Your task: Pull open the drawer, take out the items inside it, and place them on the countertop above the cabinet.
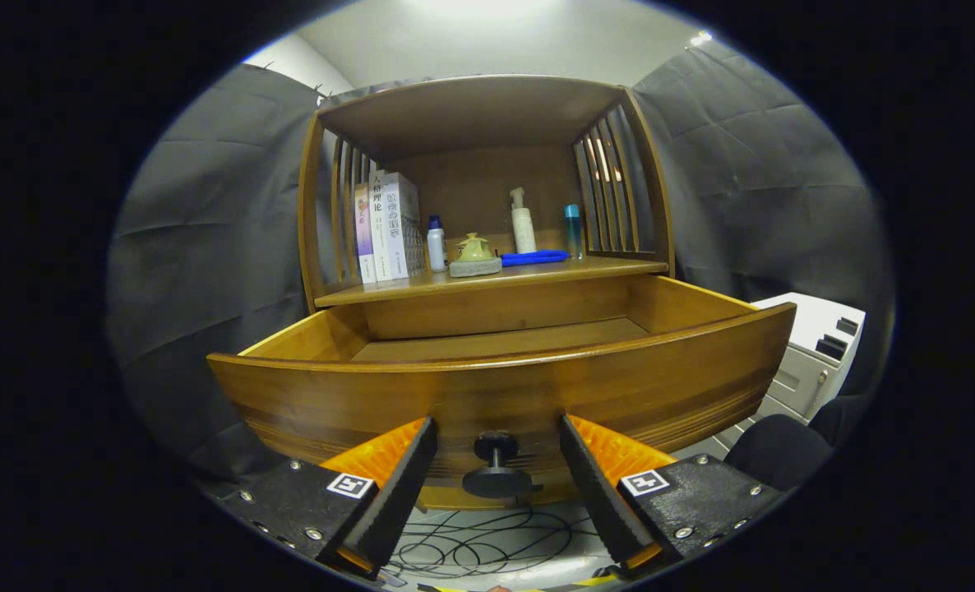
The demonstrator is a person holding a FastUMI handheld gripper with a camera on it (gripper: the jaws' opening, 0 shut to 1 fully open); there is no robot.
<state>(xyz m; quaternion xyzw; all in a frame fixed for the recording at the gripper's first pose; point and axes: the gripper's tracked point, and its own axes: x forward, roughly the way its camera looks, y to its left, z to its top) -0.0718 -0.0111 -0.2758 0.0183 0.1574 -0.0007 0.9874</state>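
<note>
The gripper (496, 440) points level and forward, its two fingers (401, 481) spread wide apart, pressing on nothing.

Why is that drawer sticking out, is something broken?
Nothing looks broken. The wooden drawer is just pulled open. The gripper is open, its fingers either side of the black knob, not touching it.
</note>
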